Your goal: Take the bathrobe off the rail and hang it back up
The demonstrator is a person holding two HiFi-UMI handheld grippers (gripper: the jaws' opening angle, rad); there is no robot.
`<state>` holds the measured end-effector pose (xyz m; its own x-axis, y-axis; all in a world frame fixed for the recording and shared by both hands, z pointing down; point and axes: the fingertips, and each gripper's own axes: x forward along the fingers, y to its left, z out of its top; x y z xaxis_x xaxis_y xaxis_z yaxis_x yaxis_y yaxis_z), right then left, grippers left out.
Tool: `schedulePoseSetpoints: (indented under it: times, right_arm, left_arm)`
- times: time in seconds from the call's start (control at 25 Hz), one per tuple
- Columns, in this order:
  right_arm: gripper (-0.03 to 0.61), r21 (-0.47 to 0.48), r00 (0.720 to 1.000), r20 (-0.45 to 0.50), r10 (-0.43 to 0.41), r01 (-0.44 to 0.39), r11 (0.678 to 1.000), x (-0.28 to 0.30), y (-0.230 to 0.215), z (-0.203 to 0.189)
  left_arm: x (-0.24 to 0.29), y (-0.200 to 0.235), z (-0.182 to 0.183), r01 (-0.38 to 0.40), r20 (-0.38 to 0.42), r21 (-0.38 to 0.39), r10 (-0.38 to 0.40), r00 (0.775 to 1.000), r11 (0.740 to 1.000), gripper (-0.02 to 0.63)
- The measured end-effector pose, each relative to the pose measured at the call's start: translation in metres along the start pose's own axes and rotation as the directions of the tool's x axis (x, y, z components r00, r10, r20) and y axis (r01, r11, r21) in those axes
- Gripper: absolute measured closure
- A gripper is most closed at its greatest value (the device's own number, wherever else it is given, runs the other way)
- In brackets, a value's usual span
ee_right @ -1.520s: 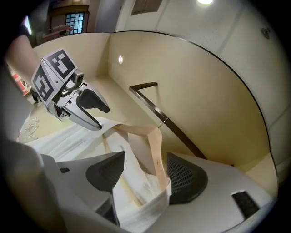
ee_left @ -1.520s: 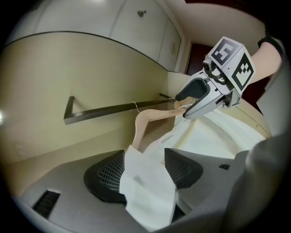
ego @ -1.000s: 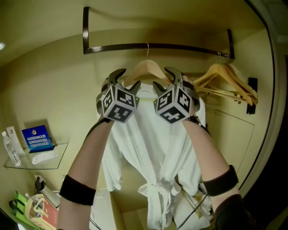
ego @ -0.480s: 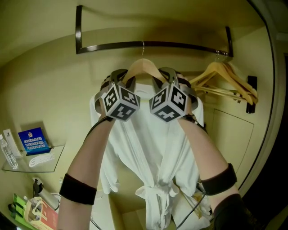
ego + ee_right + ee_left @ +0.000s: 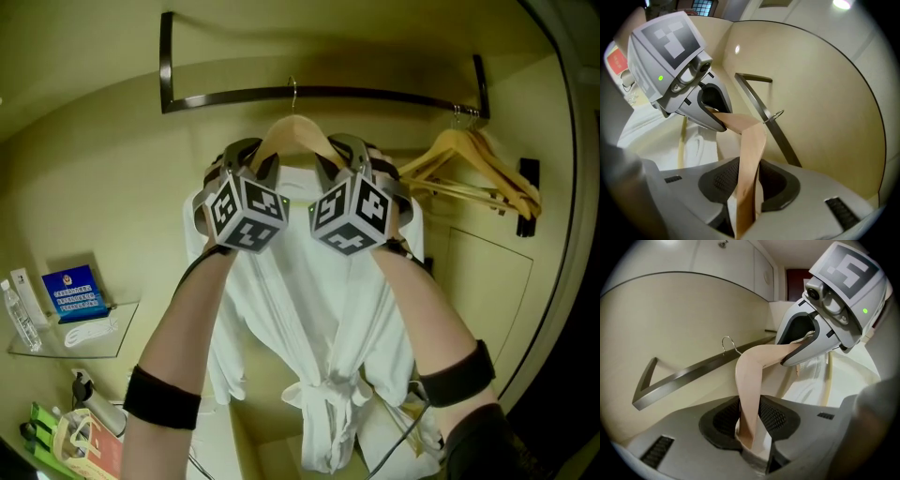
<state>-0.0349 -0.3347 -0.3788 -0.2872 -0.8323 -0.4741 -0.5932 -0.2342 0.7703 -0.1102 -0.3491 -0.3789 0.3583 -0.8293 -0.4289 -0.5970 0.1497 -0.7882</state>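
Left gripper (image 5: 751, 420), right gripper (image 5: 749, 183) just clamped hanger (image 5: 292, 133) shoulders. I'd raise both evenly to unhook from rail (image 5: 375, 94) above.

The hanger (image 5: 295, 131) sits at the middle of the rail (image 5: 375, 95), its hook seemingly over it, with the bathrobe (image 5: 309, 300) draped on it below. The left gripper (image 5: 246, 161) clamps its left shoulder, the right gripper (image 5: 349, 157) its right. Spare hangers (image 5: 473, 173) hang at the rail's right end, and a shelf (image 5: 117, 328) sits low on the left.
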Motion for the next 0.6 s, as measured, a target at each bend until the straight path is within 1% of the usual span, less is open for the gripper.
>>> schedulePoseSetpoints:
  times: [0.12, 0.28, 0.6]
  right_arm:
    - [0.443, 0.01, 1.0, 0.025, -0.016, 0.016, 1.0, -0.007, -0.008, 0.013]
    - [0.443, 0.006, 0.999, 0.034, 0.001, -0.001, 1.0, -0.018, -0.004, 0.026]
    - [0.443, 0.011, 0.999, 0.01, 0.042, -0.042, 0.999, -0.044, 0.021, 0.028]
  left_arm:
    - [-0.009, 0.011, 0.01, -0.01, 0.014, -0.004, 0.011, 1.0, 1.0, 0.496]
    - [-0.027, 0.015, 0.01, -0.008, 0.009, -0.015, 0.008, 1.0, 1.0, 0.495]
    - [-0.058, -0.001, 0.0, 0.031, -0.012, -0.051, -0.031, 0.999, 0.998, 0.495]
